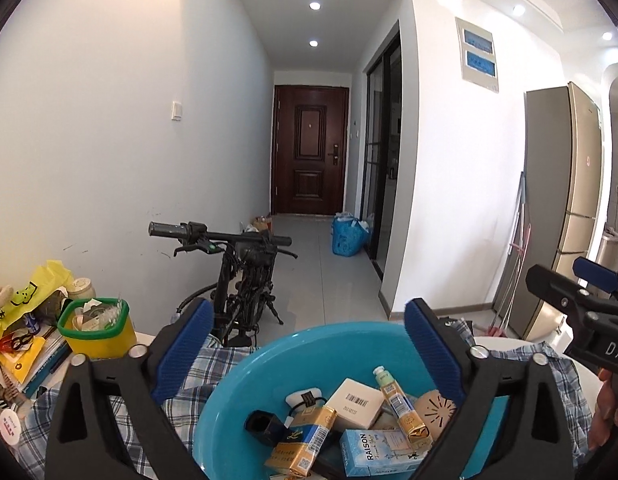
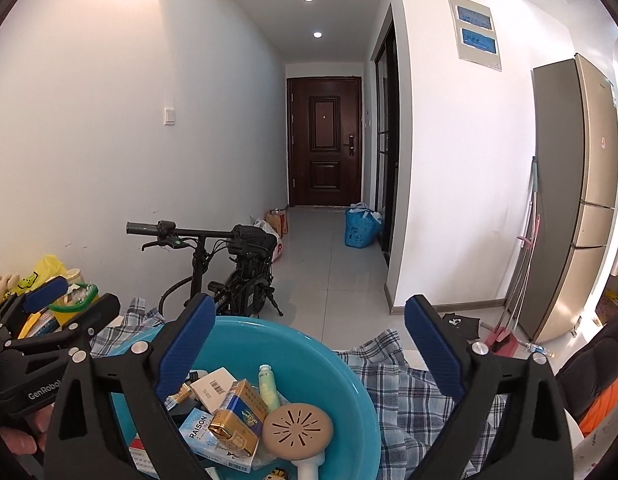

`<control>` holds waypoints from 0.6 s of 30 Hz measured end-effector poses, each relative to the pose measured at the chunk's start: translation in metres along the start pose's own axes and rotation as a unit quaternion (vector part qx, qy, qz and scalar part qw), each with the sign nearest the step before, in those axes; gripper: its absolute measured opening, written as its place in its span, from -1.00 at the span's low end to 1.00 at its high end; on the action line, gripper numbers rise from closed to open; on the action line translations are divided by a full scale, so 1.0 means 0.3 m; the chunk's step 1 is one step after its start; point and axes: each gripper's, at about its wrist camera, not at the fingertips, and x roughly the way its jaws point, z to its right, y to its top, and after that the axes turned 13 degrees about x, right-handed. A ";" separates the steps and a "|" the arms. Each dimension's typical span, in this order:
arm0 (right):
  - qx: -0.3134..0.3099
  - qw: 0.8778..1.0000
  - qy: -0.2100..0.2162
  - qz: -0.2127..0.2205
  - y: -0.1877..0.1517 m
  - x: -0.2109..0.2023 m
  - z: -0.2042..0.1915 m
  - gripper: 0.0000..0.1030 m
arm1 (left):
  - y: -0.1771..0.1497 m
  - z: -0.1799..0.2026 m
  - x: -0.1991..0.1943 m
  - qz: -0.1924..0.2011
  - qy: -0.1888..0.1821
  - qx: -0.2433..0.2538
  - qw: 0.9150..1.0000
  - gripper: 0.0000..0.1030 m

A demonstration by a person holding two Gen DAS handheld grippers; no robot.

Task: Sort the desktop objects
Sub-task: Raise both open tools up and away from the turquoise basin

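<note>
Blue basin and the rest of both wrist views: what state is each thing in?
Blue basin: upright on plaid cloth, filled with small items.
Left gripper: open, nothing between the pads.
Right gripper: open, nothing between the pads.
RAISON box: lying flat, closed.
Green-capped tube: capped, leaning on other items.
Front door: closed.
Ceiling lights: on.
Yellow bin: upright, open-topped, filled.

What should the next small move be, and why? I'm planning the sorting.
Probably lower the open right gripper toward the beige round perforated disc, which lies uncovered on top in the blue plastic basin. Both grippers hold nothing.
</note>
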 end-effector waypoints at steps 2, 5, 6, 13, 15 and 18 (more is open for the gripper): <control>-0.001 1.000 0.001 0.001 0.001 -0.004 0.000 0.85 | 0.013 -0.005 -0.034 0.024 0.003 -0.001 1.000 1.00; -0.002 1.000 0.003 0.003 -0.001 -0.013 -0.002 0.85 | 0.027 -0.004 -0.061 0.031 0.014 0.010 0.999 1.00; -0.001 1.000 0.003 0.005 -0.001 -0.017 -0.003 0.85 | 0.029 0.000 -0.065 0.029 0.018 0.013 0.999 1.00; -0.006 1.000 0.005 0.008 -0.001 -0.027 -0.011 0.85 | 0.027 -0.001 -0.076 0.030 0.003 0.003 1.000 1.00; -0.004 1.000 0.005 0.007 -0.003 -0.026 -0.007 0.85 | 0.026 0.005 -0.077 0.031 0.005 0.004 1.000 1.00; -0.003 1.000 0.004 0.007 -0.004 -0.026 -0.004 0.85 | 0.024 0.004 -0.078 0.034 -0.004 -0.004 0.999 1.00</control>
